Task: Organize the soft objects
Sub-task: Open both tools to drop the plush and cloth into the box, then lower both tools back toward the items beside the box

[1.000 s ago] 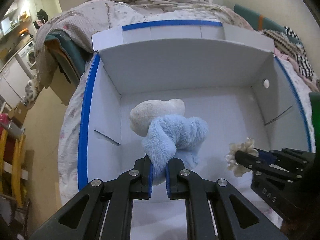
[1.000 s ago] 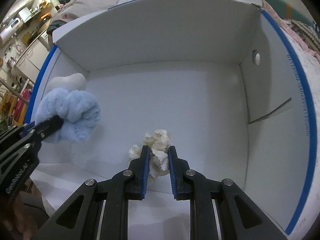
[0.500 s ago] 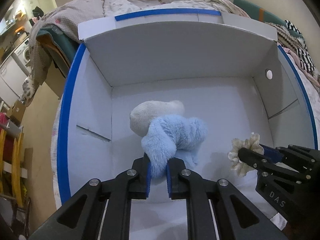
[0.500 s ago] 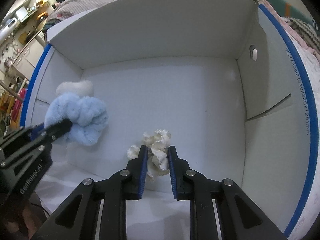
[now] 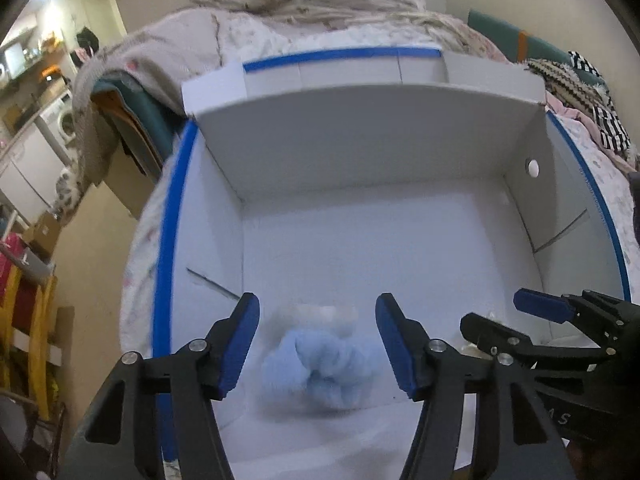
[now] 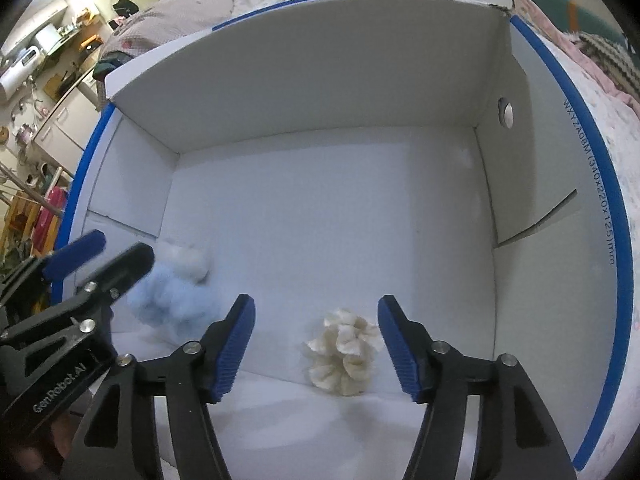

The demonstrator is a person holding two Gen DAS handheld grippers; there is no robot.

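1. The left gripper (image 5: pixel 318 344) is hovering with its blue-padded tongs spread wide apart, gripping nothing; the fluffy pale-blue and white plush toy (image 5: pixel 320 364) is lying blurred beneath them on the floor of the white cardboard box with blue-taped rim (image 6: pixel 320 208), near its left wall.

2. The right gripper (image 6: pixel 316 344) is likewise gaping apart and empty, framing the cream ruffled fabric scrunchie (image 6: pixel 344 354), which is sitting by the near wall, apparently where soft items are being gathered.

Plush toy (image 6: pixel 176 300) in box (image 6: pixel 320 80), near left wall; scrunchie (image 6: pixel 344 352) to its right, apart.
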